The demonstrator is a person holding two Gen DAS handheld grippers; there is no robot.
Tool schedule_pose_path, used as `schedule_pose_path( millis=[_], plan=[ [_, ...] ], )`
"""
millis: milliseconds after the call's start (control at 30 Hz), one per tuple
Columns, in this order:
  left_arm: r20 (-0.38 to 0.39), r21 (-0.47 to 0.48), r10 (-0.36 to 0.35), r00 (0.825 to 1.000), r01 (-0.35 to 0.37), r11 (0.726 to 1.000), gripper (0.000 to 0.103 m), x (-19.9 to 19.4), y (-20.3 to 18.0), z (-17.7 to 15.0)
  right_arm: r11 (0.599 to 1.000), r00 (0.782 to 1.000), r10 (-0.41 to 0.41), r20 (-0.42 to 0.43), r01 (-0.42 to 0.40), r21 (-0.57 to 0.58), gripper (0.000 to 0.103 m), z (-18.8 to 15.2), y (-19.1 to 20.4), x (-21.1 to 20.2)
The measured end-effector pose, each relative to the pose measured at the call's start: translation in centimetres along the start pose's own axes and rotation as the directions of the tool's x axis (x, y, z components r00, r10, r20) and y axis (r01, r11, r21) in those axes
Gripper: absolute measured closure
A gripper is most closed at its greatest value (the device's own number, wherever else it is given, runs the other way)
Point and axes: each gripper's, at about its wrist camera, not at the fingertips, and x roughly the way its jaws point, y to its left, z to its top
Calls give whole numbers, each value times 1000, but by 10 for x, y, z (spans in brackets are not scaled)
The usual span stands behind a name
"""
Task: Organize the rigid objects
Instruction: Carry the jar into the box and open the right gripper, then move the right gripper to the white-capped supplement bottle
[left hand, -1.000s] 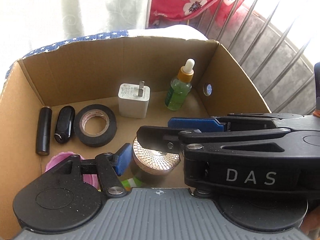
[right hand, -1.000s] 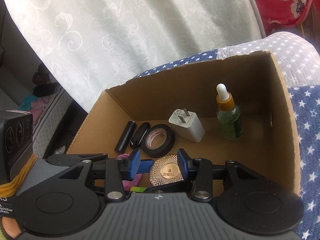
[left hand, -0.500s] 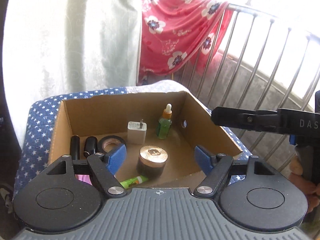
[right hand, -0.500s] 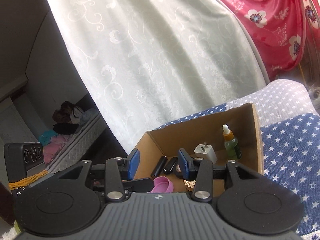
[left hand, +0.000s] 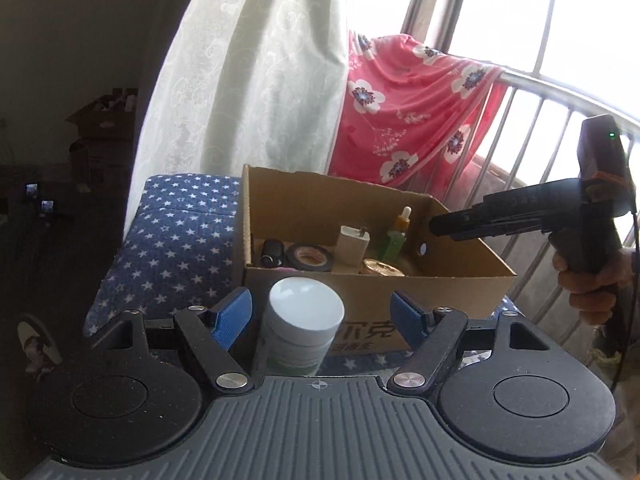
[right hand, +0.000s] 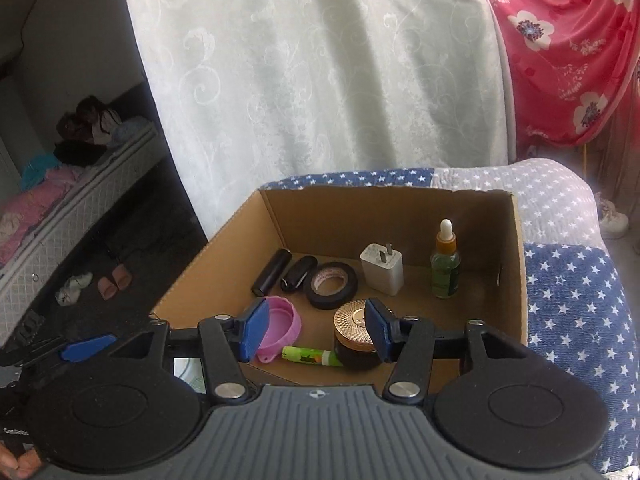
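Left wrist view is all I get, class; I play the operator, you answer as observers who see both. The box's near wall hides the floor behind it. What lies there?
Observer: A pink lid lies there, hollow side up, inside the box.
Operator: Anything next to it?
Observer: A green tube lies flat, running from the lid to the gold-topped jar.
Operator: I see the right gripper only side-on. Is it holding something?
Observer: No. The right gripper has its jaws opening, with nothing gripped between them.
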Motion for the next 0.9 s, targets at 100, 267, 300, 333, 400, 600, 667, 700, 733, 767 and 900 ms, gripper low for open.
schedule_pose_path(
  millis=[100,267,300,333,400,600,667,700,733,767,900],
  plan=[
    [29,-35,22,999,-21,999,26,-7,20,-10,998,985,-61,-160,63,10,37,14,-6,40],
    [33,-40,43,999,-42,998,26,-9,40,-27,992,933,-117,-341,125,3,36,17,-15,91],
    [29,-37,47,998,-46,998,26,-9,44,-30,992,924,-114,-365,123,3,35,16,-16,98],
    [26,-33,53,998,-52,998,26,-9,47,-32,992,913,-113,-392,123,0,36,16,-16,105],
    [22,-26,68,997,-68,997,26,-8,52,-37,992,904,-120,-411,127,-11,38,15,-16,112],
    [-4,-7,57,998,-57,998,26,2,62,-52,976,912,-216,-350,192,-103,44,12,-5,110],
    [-13,10,50,999,-49,999,26,6,60,-57,962,909,-270,-318,238,-137,44,12,-3,112],
    [-17,18,46,999,-46,999,26,8,58,-58,956,907,-287,-308,251,-149,44,12,-2,112],
    [-23,29,39,999,-39,999,26,10,55,-61,952,906,-298,-302,262,-156,44,12,-2,112],
    [-28,36,32,999,-31,999,26,12,53,-62,949,903,-310,-297,273,-159,44,12,-1,112],
    [-42,73,4,999,-1,997,26,19,42,-68,956,913,-290,-289,263,-129,42,13,1,97]
  ],
)
